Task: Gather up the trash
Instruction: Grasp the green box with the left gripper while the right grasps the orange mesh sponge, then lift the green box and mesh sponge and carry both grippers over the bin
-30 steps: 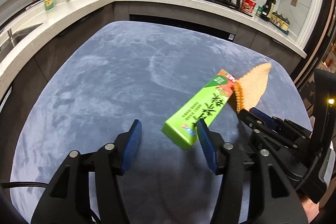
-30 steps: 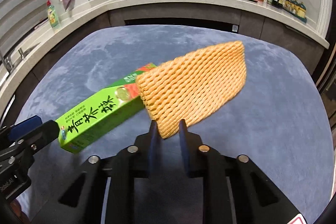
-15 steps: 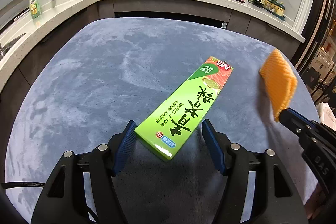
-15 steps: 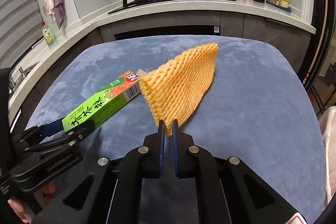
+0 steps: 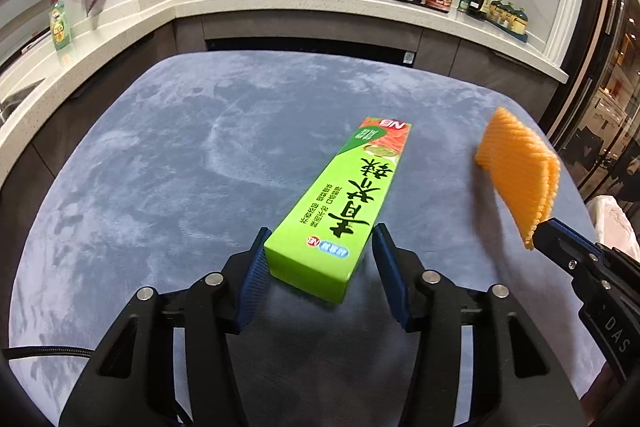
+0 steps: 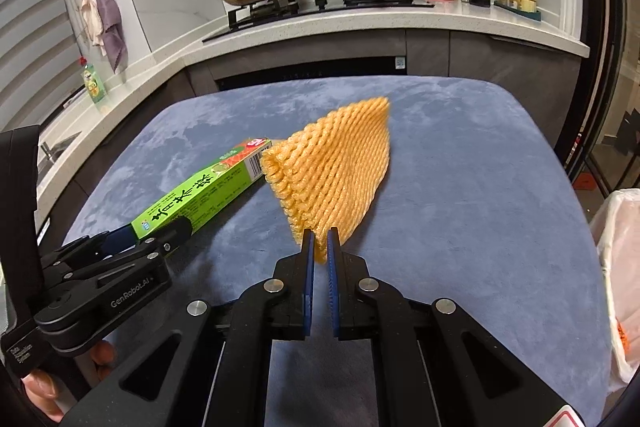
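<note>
Left wrist view first: my left gripper (image 5: pixel 320 259) tilts down toward the blue-grey velvety table (image 5: pixel 160 187), its jaws straddling the near end of the green carton (image 5: pixel 344 211). The carton lies flat on the table, long axis running away from me and slightly to the right. The jaws have just been closing; the left pad sits against the carton's near corner, while I see a clear gap between the right pad and the box, so it is not yet clamped. At the right edge of this view my right gripper (image 5: pixel 538 227) comes in, pinching the low corner of the orange foam net (image 5: pixel 516 179), which hangs clear above the table.

Right wrist view gives me what the left cannot: the blue pads of my right gripper (image 6: pixel 320 243) pressed nearly together on the bottom tip of the foam net (image 6: pixel 336 171), with the net fanning upward and forward in front of the camera and covering the carton's (image 6: pixel 200 195) far end. I also see my left gripper (image 6: pixel 156 231) from the side, low at the carton's near end, and fingers (image 6: pixel 100 353) of the hand gripping its handle at the lower left. At the right edge a white plastic bag (image 6: pixel 616 267) stands beside the table; the left view catches only a sliver of it.
</note>
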